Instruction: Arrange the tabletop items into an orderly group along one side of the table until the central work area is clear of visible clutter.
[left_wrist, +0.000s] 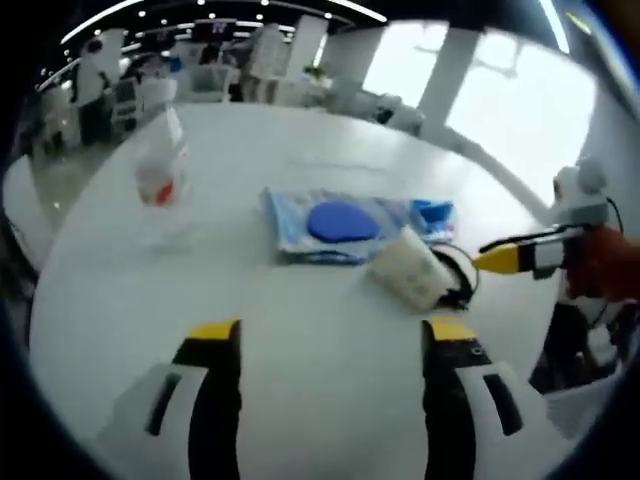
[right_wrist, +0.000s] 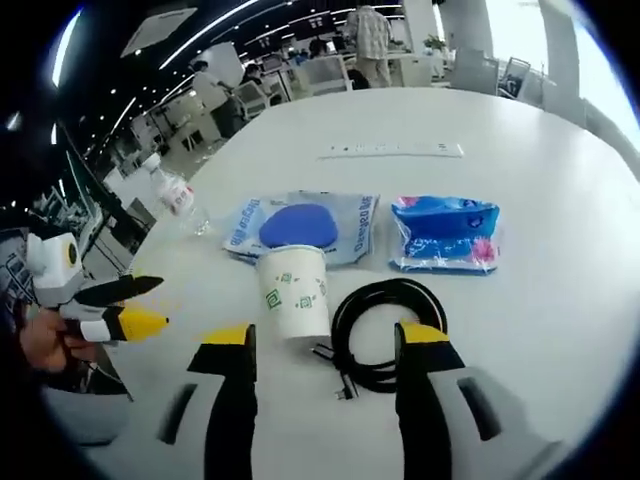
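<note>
A white paper cup (right_wrist: 294, 288) with green print stands just ahead of my open right gripper (right_wrist: 325, 348), with its base about level with the fingertips. A coiled black cable (right_wrist: 384, 322) lies beside the cup by the right jaw. Behind them lie a flat packet with a blue disc (right_wrist: 300, 225) and a blue soft pack (right_wrist: 445, 233). A clear bottle with a red label (right_wrist: 176, 196) stands at the far left. My left gripper (left_wrist: 332, 335) is open over bare table, short of the cup (left_wrist: 410, 266), packet (left_wrist: 340, 222) and bottle (left_wrist: 160, 176).
The white round table (right_wrist: 560, 300) has bare surface on the right and front. A long white strip (right_wrist: 390, 150) lies near the far edge. My left gripper (right_wrist: 125, 305) is held off the table's left rim; my right gripper (left_wrist: 505, 258) enters from the right. People and chairs stand beyond.
</note>
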